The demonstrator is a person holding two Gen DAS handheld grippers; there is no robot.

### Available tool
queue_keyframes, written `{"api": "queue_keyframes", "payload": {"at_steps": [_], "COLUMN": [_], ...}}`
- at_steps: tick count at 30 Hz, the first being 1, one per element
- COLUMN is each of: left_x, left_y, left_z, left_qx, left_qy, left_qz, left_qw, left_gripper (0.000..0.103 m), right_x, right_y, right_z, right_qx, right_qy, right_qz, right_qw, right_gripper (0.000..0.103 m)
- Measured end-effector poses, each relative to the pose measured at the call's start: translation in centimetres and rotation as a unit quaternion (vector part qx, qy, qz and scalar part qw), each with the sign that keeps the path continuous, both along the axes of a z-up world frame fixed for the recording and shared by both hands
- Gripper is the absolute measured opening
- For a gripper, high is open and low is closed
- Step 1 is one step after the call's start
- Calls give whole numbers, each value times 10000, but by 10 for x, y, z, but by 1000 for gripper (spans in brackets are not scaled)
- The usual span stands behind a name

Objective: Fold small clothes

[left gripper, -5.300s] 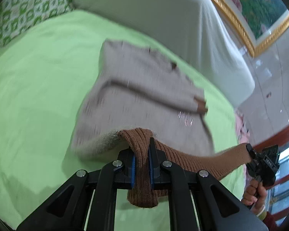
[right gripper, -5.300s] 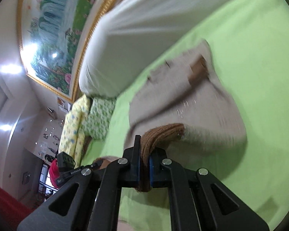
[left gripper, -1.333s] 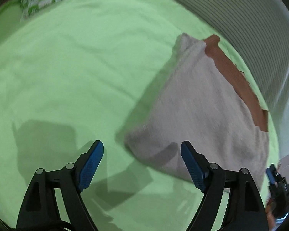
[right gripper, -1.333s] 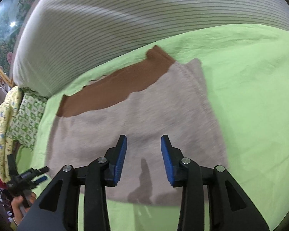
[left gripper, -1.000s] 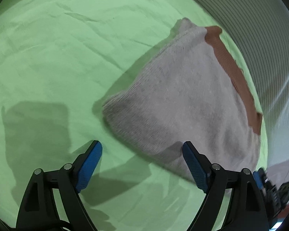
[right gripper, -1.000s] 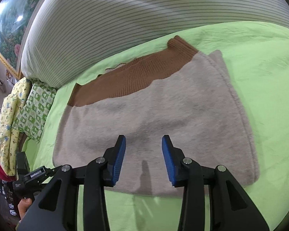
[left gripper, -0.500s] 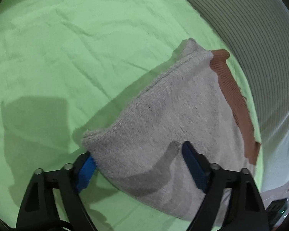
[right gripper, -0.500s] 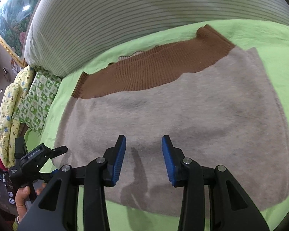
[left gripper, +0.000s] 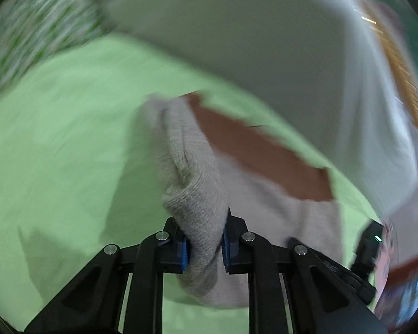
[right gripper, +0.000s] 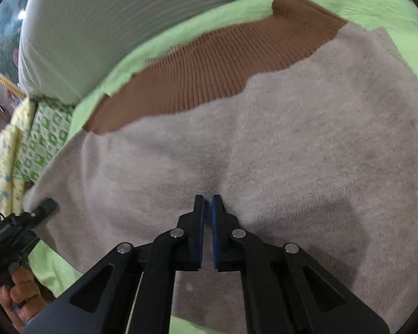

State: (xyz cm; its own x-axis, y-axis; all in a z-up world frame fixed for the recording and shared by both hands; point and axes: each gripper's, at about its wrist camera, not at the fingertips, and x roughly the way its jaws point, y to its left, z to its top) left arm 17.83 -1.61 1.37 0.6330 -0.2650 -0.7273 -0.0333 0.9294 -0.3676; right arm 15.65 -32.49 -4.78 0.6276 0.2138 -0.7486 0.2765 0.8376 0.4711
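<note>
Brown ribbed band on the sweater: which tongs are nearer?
Hard to call. Both tongs clamp the sweater's gray near edge, away from the brown ribbed band: left tongs at a corner, right tongs mid-edge.

Left wrist view motion-blurred; sweater (right gripper: 292,153) overruns the right wrist view's right edge.

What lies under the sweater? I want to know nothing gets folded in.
Around the sweater only the green sheet shows, with the brown ribbed part at its far edge. Anything under it is covered.
</note>
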Motion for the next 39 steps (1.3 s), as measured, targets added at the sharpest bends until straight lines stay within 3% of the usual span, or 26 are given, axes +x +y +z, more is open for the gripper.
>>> {"api": "queue_keyframes", "payload": {"at_steps": [2, 4, 6, 7, 11, 15, 17, 20, 22, 29, 32, 35, 37, 38, 39], "left_x": [-3, -4, -8, -10, -14, -26, -35, -51, -60, -55, -52, -46, -41, -39, -38], "left_y": [-31, -70, -110, -131, -177, -170, -161, -143, -133, -126, -130, -124, -115, -111, -108], "left_z": [20, 33, 32, 26, -19, -49, -50, -47, -49, -77, -86, -99, -104, -104, -103], "left_qx": [33, 50, 135, 270, 783, 1025, 1117, 1512, 1833, 2499, 2862, 2991, 2875, 2715, 2544], "left_qy": [-262, -459, -550, -536, -87, 253, 246, 47, -99, 71, 10, 212, 346, 364, 392], "left_qz": [-530, -1105, -1752, -2006, -2560, -2600, -2534, -2335, -2101, -1801, -1699, -1508, -1428, -1442, -1490], "left_qw": [9982, 9928, 9829, 9778, 9635, 9598, 9606, 9605, 9603, 9513, 9430, 9420, 9465, 9509, 9547], "left_gripper": [17, 17, 18, 21, 34, 40, 59, 72, 76, 76, 76, 75, 66, 52, 46], "right_x": [-10, -21, -32, -36, -62, -68, -63, -51, -39, 20, 42, 58, 65, 69, 70], "right_y": [-10, -27, -47, -54, -94, -114, -113, -101, -88, -59, -50, -46, -42, -39, -37], "right_z": [12, 26, 38, 42, 55, 50, 45, 44, 47, 31, 29, 30, 29, 28, 28], "right_qx": [259, 457, 628, 654, 732, 979, 956, 934, 807, 480, 413, 303, 196, 162, 150], "right_qy": [-243, -466, -627, -689, -1009, -965, -860, -865, -854, -309, -203, -143, -77, -27, 6], "right_qz": [-157, -412, -655, -739, -1184, -1195, -1053, -762, -484, 215, 414, 522, 621, 737, 799], "right_qw": [9992, 9970, 9939, 9927, 9851, 9833, 9861, 9889, 9919, 9981, 9981, 9981, 9978, 9971, 9967], "right_gripper": [9, 20, 63, 67, 67, 67, 67, 67, 67, 72, 72, 74, 60, 42, 28]}}
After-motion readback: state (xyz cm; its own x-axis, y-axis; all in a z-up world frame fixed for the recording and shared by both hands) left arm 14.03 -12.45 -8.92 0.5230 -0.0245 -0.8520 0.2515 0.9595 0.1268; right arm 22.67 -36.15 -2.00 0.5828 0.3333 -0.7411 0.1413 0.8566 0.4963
